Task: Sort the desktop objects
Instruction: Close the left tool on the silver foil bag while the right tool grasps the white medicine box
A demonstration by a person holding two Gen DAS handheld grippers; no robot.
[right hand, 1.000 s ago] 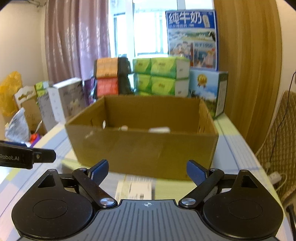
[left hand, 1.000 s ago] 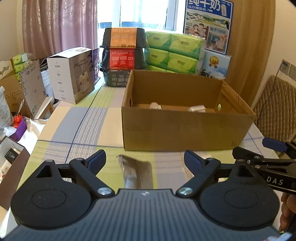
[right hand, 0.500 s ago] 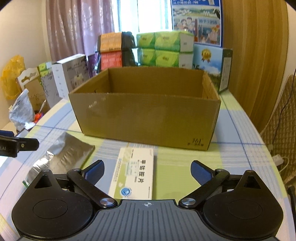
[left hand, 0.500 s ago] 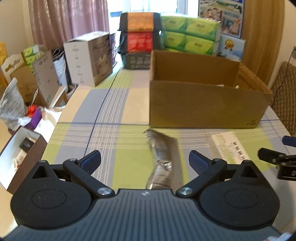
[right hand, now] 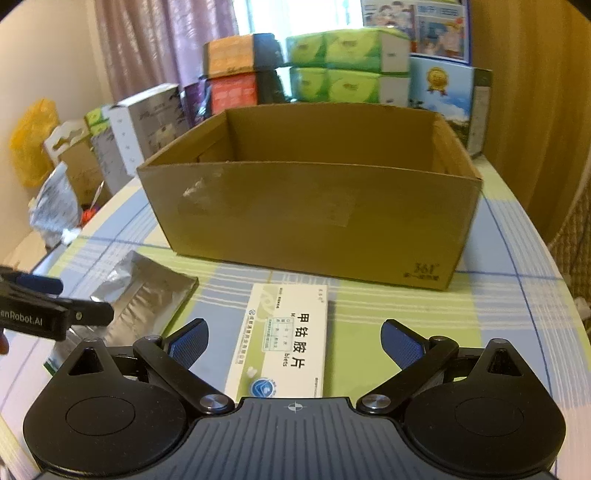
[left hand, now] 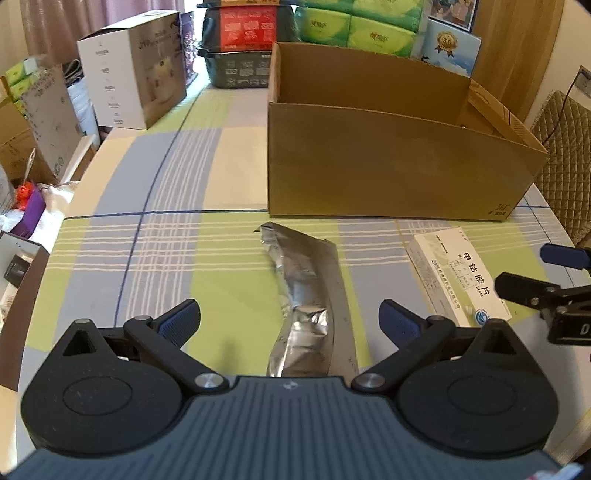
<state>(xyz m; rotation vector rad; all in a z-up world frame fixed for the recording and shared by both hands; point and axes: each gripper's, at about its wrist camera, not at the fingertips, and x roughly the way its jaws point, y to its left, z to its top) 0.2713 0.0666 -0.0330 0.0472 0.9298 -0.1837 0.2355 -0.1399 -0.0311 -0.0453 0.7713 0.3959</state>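
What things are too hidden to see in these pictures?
- Inside of the cardboard box: both views, its front wall hides the floor.
- Near end of the silver pouch: left view, under the left gripper.
- Small print on the medicine box: too small.

Backlit by window (right hand: 255,22), fisheye edges, perhaps blurred

Crinkled shiny foil pouch (left hand: 306,291), smooth printed card medicine box (right hand: 282,339), matt brown cardboard box (right hand: 314,206), woven plaid tablecloth (left hand: 166,258).
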